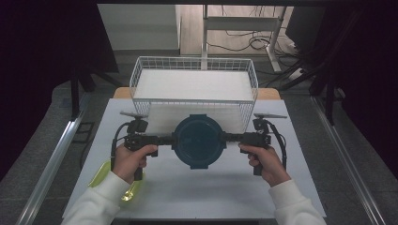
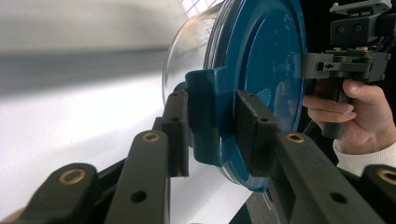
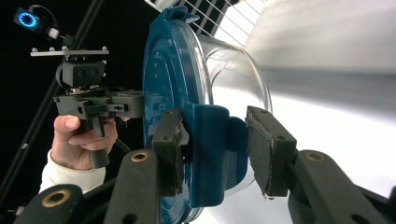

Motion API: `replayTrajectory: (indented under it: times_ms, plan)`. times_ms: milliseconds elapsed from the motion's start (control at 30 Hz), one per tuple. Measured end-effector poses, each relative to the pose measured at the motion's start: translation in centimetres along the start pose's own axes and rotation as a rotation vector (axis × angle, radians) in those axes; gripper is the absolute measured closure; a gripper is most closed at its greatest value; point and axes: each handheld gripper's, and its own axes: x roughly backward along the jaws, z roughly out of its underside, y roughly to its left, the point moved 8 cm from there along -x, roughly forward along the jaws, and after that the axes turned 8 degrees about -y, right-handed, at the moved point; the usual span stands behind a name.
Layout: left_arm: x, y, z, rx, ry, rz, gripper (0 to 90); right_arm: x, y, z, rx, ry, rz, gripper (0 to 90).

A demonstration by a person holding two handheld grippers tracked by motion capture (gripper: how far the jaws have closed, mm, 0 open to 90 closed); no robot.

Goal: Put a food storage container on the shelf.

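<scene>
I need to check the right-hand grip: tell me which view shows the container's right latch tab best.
The right gripper view: the latch tab sits large between the right gripper pads. The high view shows it tiny at the blue lid edge; the left gripper view shows the opposite tab.

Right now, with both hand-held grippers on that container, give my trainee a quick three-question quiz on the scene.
1. True or false: the blue lid is on the clear container.
2. What does the left hand-held gripper straddle: A) a blue lid tab, B) basket wire, C) the yellow-green object?
3. What stands just behind the container in the high view?

Key
1. True.
2. A; the right hand-held gripper straddles the opposite tab.
3. The white wire basket.
</scene>
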Motion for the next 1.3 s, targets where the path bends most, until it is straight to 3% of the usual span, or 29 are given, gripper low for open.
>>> replayTrajectory:
  times_ms: [167, 233, 400, 567, 1000, 1300]
  plan:
    - [0.8, -0.9, -1.5, -0.016, -0.008, -0.003, 67.5, 0.2, 1.7, -1.6, 0.017, -0.016, -0.009, 57.9]
    - [1.3, -1.5, -2.9, -0.026, -0.015, -0.002, 67.6, 0.2, 2.4, -2.4, 0.026, -0.023, -0.012, 57.9]
    - [1.9, -1.7, -4.9, -0.035, -0.022, 0.001, 67.6, -0.2, 3.5, -4.3, 0.039, -0.037, -0.019, 57.9]
    - [2.1, -1.2, -6.8, -0.039, -0.030, 0.008, 67.5, -1.0, 4.0, -6.0, 0.048, -0.045, -0.015, 57.9]
    - [2.2, -0.6, -9.5, -0.044, -0.043, 0.026, 67.6, -2.2, 4.6, -8.8, 0.062, -0.053, -0.004, 57.8]
    - [1.9, -0.6, -12.9, -0.056, -0.049, 0.048, 67.7, -2.5, 5.3, -11.8, 0.085, -0.073, 0.004, 57.8]
